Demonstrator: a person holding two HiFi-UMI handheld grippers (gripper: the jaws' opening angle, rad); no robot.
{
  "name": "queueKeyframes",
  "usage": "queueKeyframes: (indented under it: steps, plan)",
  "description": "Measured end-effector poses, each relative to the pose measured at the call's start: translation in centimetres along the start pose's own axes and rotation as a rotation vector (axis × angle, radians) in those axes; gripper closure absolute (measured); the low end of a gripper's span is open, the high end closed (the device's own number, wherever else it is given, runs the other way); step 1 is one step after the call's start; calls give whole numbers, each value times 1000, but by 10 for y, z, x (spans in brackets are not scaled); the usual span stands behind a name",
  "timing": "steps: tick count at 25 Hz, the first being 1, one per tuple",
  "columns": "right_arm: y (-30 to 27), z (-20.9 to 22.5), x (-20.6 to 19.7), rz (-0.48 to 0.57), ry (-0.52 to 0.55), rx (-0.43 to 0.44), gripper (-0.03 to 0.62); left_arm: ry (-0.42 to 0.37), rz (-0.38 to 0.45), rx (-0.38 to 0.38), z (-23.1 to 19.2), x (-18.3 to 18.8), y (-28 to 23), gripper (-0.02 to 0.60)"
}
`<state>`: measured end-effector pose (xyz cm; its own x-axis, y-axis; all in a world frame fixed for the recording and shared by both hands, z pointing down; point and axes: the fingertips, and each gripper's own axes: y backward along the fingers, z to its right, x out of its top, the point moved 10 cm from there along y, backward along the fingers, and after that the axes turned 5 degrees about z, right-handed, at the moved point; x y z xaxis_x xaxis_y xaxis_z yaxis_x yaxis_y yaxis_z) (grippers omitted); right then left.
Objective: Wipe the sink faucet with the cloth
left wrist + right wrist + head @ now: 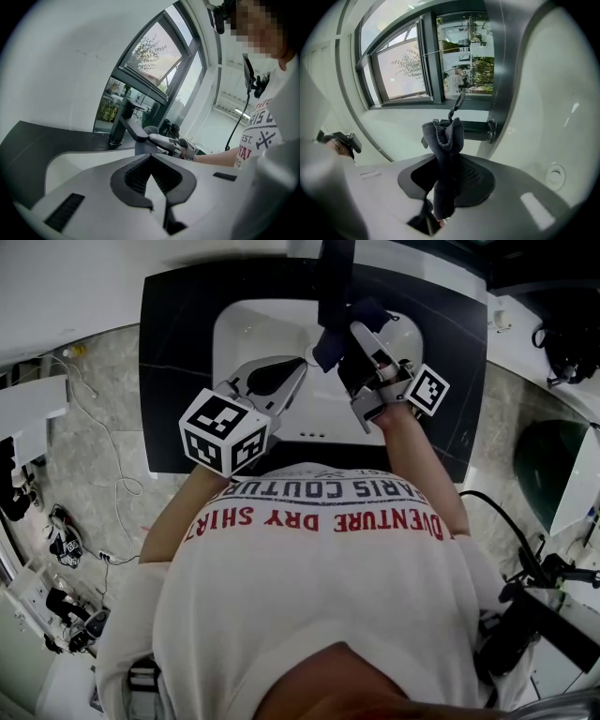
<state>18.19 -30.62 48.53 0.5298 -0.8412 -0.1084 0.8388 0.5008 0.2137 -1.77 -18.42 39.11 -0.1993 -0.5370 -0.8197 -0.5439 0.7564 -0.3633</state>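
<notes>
1. Dark-blue cloth [444,140] is clamped in the right gripper [449,158]; its jaws are closed on a bunched fold that stands up past the tips.
2. From the head view, the right gripper [354,345] reaches in from 4 o'clock; the cloth [330,345] bulges at its 9 o'clock side, right against the dark faucet [330,282].
3. The faucet stands at 12 o'clock of the white sink [248,329]; the spout comes down over the basin.
4. In the left gripper view, the cloth [144,140] sits under the spout of the faucet [123,123], with the right gripper [169,143] behind it.
5. The left gripper [150,158] has its jaws drawn together at the tips with nothing between them.
6. It hovers over the basin at 7 o'clock of the faucet, tips [298,367] just beside the cloth; whether they touch, I cannot tell.
7. A black countertop [178,352] frames the sink on all sides.
</notes>
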Motion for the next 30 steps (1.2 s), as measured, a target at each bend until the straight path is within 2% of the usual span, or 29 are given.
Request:
queueKeyframes:
  steps: [5,10,14,16,19,23,30]
  plan:
    - [-5,-4,17,-41,150,-32,518,-8,1,-4,4,2,-8,581]
    - [-17,-23,37,-89,472,-116,517,-11,-3,9,-1,4,-10,581]
    - [-32,-28,55,-109,658,-211,519,-7,-2,16,-3,6,-12,581]
    - [-47,-33,63,-134,770,-225,518,-6,-2,19,-5,7,-12,581]
    - [-71,-41,75,-171,889,-202,517,-2,0,27,-8,10,-12,581]
    - [-94,-42,83,-204,945,-165,517,10,1,44,-14,8,-12,581]
    - [-93,-41,77,-197,921,-144,517,15,5,57,-19,9,-8,581]
